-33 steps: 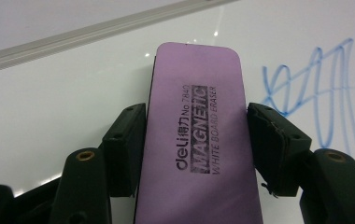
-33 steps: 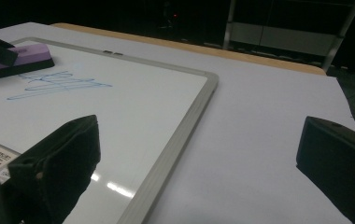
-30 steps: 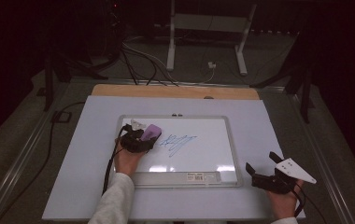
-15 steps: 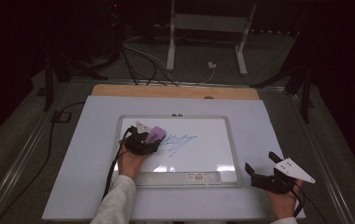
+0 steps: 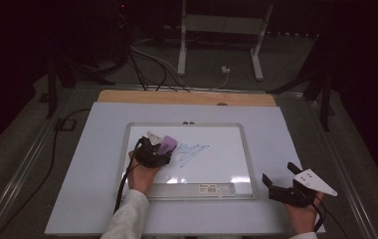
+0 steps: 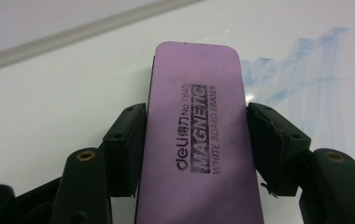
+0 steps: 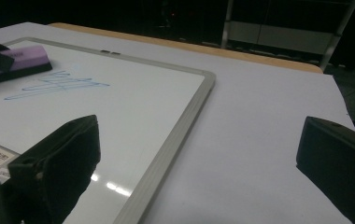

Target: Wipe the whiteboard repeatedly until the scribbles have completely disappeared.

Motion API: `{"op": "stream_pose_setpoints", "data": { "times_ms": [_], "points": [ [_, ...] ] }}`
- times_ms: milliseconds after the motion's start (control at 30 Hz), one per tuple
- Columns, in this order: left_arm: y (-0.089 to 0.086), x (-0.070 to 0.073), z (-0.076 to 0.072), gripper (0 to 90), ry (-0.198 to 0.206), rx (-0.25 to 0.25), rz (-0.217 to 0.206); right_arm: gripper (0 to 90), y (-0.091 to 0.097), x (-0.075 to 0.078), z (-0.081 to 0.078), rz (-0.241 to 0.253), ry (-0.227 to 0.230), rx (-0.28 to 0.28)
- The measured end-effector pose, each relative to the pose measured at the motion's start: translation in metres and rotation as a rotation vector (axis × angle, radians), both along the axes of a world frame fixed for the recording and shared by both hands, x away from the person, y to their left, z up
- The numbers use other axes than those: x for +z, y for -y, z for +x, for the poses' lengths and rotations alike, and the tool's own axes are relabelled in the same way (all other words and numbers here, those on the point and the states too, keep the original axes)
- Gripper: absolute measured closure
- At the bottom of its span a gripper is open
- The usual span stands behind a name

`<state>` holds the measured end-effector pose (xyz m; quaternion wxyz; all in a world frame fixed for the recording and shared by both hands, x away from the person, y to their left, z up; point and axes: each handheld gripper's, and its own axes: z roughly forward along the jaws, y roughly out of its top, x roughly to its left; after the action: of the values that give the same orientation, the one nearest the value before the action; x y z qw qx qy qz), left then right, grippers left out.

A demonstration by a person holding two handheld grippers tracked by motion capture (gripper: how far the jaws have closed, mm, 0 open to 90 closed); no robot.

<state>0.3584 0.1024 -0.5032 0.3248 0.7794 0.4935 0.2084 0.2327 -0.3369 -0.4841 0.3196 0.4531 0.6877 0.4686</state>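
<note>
The left gripper (image 5: pixel 158 149) grasps the purple eraser (image 6: pixel 199 140) between its fingers, on the whiteboard (image 5: pixel 227 164) towards the table's left edge. The blue scribble (image 5: pixel 193 152) lies just beside the eraser, towards the right edge. The right gripper (image 5: pixel 284 185), fingers released, rests near the table's front right corner.

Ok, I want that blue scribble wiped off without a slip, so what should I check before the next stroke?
1. Eraser clamped between the left tool jaws: ok.
2. Eraser beside the blue scribble, at its left end: ok.
3. Eraser face flat on the whiteboard: cannot tell.
4. Board surface past the scribble free of objects: ok.
5. Right tool open and off the board, over the table at the board's lower right corner: ok.
6. Board held against sliding: cannot tell.
</note>
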Motion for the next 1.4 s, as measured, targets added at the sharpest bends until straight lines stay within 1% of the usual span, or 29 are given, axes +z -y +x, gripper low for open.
{"op": "stream_pose_setpoints", "data": {
  "times_ms": [33,100,167,267,333,367,433,467,500,533,567,600,633,733,800,833,867,900,933,1000,1033,1100,1167,1333,1400],
  "points": [
    [-0.003,0.0,0.002,41.8,-0.005,0.018,-0.004,0.0,0.0,0.0,0.0,0.0,-0.004,0.0],
    [-0.007,-0.001,0.004,41.8,-0.019,0.026,-0.032,0.0,-0.001,-0.001,0.001,-0.003,-0.005,0.003],
    [-0.005,-0.001,0.002,41.8,-0.016,0.017,-0.027,0.0,-0.002,0.0,0.0,-0.006,-0.004,0.005],
    [0.005,-0.002,-0.003,41.8,-0.02,-0.032,-0.047,0.0,-0.002,-0.001,0.001,-0.007,-0.006,0.007],
    [0.014,-0.002,-0.008,41.8,-0.033,-0.069,-0.071,0.0,-0.003,-0.001,0.001,-0.007,-0.006,0.009],
    [0.02,-0.002,-0.011,41.8,-0.036,-0.092,-0.076,0.0,-0.003,-0.001,0.001,-0.007,-0.006,0.009],
    [0.028,-0.002,-0.015,41.8,-0.032,-0.127,-0.067,0.0,-0.003,-0.001,0.001,-0.007,-0.007,0.01],
    [0.03,-0.001,-0.016,41.8,-0.025,-0.13,-0.054,0.0,-0.003,-0.001,0.001,-0.007,-0.008,0.01],
    [0.03,-0.001,-0.016,41.8,-0.025,-0.129,-0.054,0.0,-0.003,-0.001,0.001,-0.006,-0.008,0.01],
    [0.029,-0.001,-0.015,41.8,-0.026,-0.121,-0.054,0.0,-0.003,0.0,0.0,-0.006,-0.006,0.009],
    [0.026,-0.001,-0.014,41.9,-0.017,-0.104,-0.038,0.0,-0.002,0.0,0.0,-0.006,-0.005,0.009],
    [0.022,0.0,-0.012,41.9,-0.009,-0.08,-0.019,0.0,-0.002,0.0,0.0,-0.004,-0.005,0.007],
    [0.015,0.0,-0.01,41.9,-0.012,-0.056,-0.008,0.0,-0.001,0.0,0.0,-0.003,-0.003,0.006],
    [-0.005,0.001,-0.002,41.9,-0.013,0.03,0.016,0.0,0.0,-0.001,0.0,0.001,-0.007,0.001],
    [-0.017,0.001,0.002,41.9,-0.022,0.081,0.007,0.0,0.0,-0.001,0.0,-0.001,-0.008,0.002],
    [-0.021,0.001,0.003,41.9,-0.031,0.094,-0.008,0.0,0.0,-0.001,0.0,-0.002,-0.008,0.003],
    [-0.022,0.0,0.004,41.9,-0.035,0.097,-0.023,0.0,-0.001,-0.001,0.001,-0.002,-0.009,0.004],
    [-0.022,0.0,0.003,41.9,-0.03,0.096,-0.019,0.0,-0.002,-0.001,0.001,-0.005,-0.01,0.006],
    [-0.02,0.0,0.002,41.9,-0.028,0.091,-0.016,0.0,-0.003,-0.001,0.001,-0.008,-0.009,0.008],
    [-0.013,0.0,0.0,41.9,-0.034,0.059,-0.035,0.0,-0.004,-0.001,0.001,-0.01,-0.009,0.011],
    [-0.008,-0.001,-0.002,41.9,-0.029,0.042,-0.036,0.0,-0.004,-0.002,0.001,-0.009,-0.011,0.011],
    [0.003,-0.001,-0.007,41.9,-0.033,0.005,-0.049,0.0,-0.005,-0.002,0.001,-0.01,-0.012,0.012],
    [0.017,-0.001,-0.012,41.8,-0.031,-0.038,-0.051,0.0,-0.004,-0.002,0.001,-0.01,-0.011,0.012],
    [0.05,-0.001,-0.029,41.8,-0.04,-0.161,-0.071,0.0,-0.003,-0.001,0.001,-0.01,-0.009,0.01],
    [0.06,-0.001,-0.035,41.8,-0.044,-0.207,-0.07,0.0,-0.003,-0.001,0.001,-0.009,-0.009,0.01]
  ]
}}
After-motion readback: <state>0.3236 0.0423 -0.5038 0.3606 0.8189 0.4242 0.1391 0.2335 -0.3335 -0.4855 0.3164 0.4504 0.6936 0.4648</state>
